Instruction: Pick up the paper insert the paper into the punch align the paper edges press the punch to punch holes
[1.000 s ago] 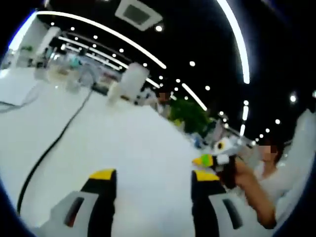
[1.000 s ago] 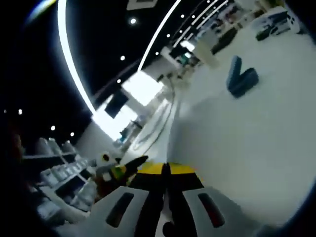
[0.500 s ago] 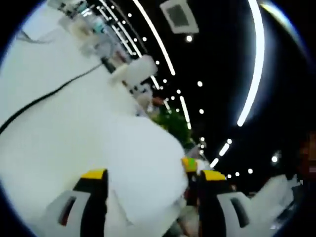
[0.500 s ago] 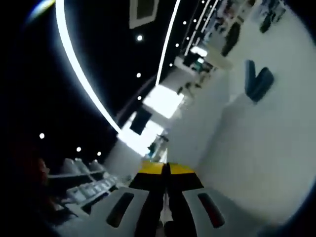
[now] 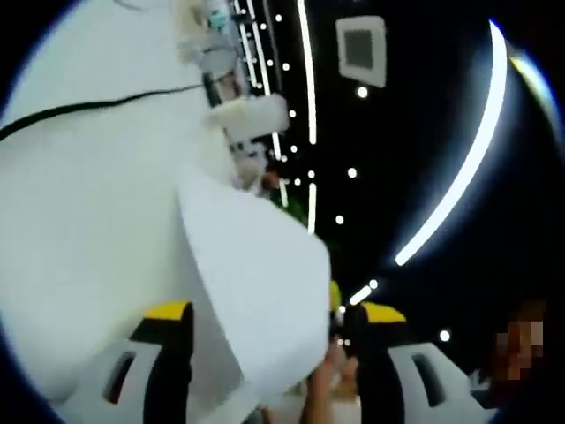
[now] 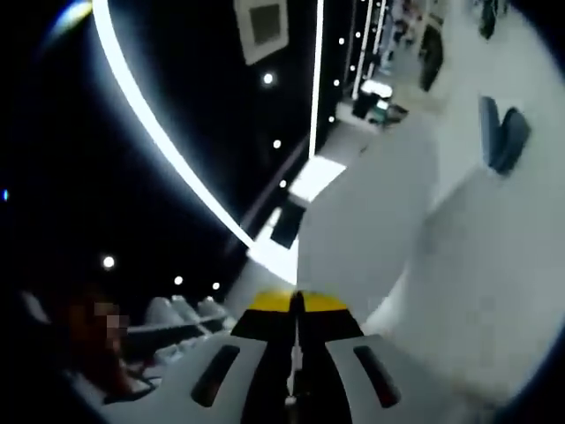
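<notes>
Holding the paper (image 6: 371, 230) in my right gripper (image 6: 296, 302): in the right gripper view its two yellow-tipped jaws stand pressed together, and the white sheet rises from between them, up and to the right, lifted off the white table (image 6: 494, 291). The sheet looks curved and hides part of the table behind it. The blue punch (image 6: 503, 137) sits on the table well apart from the paper, near the upper right of that view; its two arms stand apart in a V shape. A long bright ceiling light strip (image 6: 168, 150) crosses the dark ceiling on the left.

In the left gripper view, my left gripper (image 5: 269, 314) has its jaws set wide apart, with nothing clamped between them. The same paper (image 5: 256, 283) hangs in the gap between the jaws, tilted, with one corner pointing up toward the table; I cannot tell whether it touches either jaw. A hand (image 5: 331, 389) shows at the bottom just beside the right-hand jaw, under the lower edge of the sheet. A black cable (image 5: 97, 104) runs across the white table (image 5: 79, 221) toward the far clutter, which is too blurred to identify.
</notes>
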The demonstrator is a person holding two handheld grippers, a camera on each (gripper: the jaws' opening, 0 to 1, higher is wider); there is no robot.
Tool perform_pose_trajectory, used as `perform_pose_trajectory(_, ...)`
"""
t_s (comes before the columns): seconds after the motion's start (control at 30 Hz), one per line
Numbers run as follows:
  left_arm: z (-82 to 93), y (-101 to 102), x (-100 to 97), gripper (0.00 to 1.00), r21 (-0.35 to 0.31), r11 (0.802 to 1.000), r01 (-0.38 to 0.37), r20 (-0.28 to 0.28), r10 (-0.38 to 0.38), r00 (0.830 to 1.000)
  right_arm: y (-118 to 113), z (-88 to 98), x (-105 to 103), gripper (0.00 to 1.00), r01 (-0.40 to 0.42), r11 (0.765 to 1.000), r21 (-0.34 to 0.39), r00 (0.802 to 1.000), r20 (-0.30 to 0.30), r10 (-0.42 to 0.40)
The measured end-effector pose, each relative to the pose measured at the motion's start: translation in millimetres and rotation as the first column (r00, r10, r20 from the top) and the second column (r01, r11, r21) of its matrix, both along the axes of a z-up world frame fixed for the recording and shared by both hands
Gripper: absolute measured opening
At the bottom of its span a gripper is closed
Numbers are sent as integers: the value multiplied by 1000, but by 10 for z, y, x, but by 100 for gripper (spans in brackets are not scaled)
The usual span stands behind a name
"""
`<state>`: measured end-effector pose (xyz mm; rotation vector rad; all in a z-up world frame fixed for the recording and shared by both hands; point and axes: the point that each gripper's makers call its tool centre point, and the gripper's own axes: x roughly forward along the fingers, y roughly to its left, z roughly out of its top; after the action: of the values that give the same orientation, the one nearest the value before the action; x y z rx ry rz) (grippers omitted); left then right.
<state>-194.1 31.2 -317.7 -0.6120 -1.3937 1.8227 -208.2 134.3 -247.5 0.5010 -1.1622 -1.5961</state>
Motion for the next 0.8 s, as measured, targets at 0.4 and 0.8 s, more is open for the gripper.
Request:
perform_pose_trajectory(0.4,42,25,-49,63,75,997,10,2,-10,1000,120,-313,146,4,-7,997,77,998,55,3)
perform_pose_trajectory(0.8,79,69,-52,58,149,989,-6,8,5,1000,147,-238,213,4,-79,991,-112,991,99,90)
